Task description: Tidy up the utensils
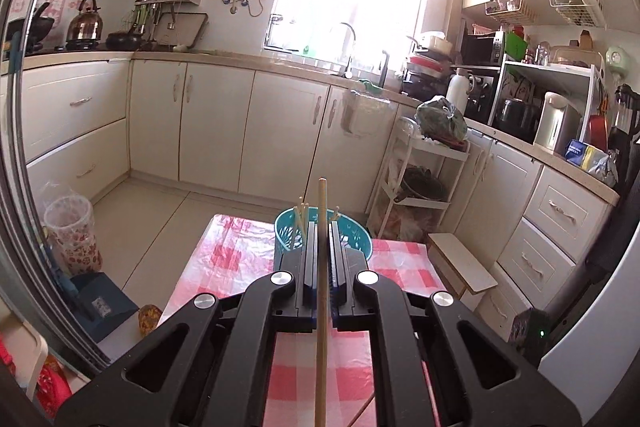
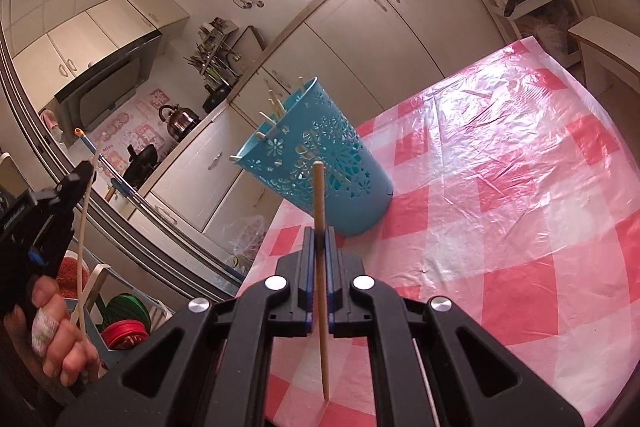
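In the left wrist view the left gripper is seen clamped tight on a chopstick, which is held upright between the pads; its top end stands above the fingertips at 12 o'clock and its shaft runs down past the bottom edge at 6 o'clock. Just beyond the fingertips, at 12 o'clock, the cup is found on the table, with several chopsticks already stood in it.

In the right wrist view the right gripper is likewise closed hard on a second chopstick, held nearly upright, its lower tip hanging close over the table at 6 o'clock. The cup is seen at 12 o'clock, near the table's far edge; it appears tilted, which is probably only the roll of the camera. At 9 o'clock the left gripper is visible with its pale stick, and the hand that carries it at 8 o'clock.

The step in hand is judged to be the carrying of both sticks to the cup. Each stick is gripped near its middle by narrow pads, so it could pivot or slide if knocked. The cup is light and perforated: a tip caught in a cut-out or pushed against the rim could tip it, and it stands near the edge. If both sticks are brought in together, they could cross or strike those already inside.
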A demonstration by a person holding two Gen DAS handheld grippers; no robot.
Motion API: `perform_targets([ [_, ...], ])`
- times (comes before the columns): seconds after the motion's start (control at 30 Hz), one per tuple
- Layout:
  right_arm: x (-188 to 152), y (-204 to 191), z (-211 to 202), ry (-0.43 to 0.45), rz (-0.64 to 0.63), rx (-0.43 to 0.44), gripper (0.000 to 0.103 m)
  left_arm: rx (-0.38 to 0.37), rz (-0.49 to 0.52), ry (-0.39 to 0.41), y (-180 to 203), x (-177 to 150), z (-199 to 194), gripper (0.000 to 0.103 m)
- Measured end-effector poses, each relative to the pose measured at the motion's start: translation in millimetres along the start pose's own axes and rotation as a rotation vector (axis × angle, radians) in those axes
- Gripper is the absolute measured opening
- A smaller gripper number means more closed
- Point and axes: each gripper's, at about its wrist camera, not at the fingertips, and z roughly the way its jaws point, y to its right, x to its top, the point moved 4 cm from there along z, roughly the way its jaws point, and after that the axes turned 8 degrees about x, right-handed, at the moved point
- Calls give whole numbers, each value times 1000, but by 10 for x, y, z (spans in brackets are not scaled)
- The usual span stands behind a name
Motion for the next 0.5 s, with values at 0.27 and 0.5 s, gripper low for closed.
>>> perform_targets([
  [0.27,13,68,-2,14,-36,-2,5,-8,-85,-12,55,379,943,4],
  [0.5,11,87,41,2,-40,24,5,5,-165,8,-5,556,1536,4],
])
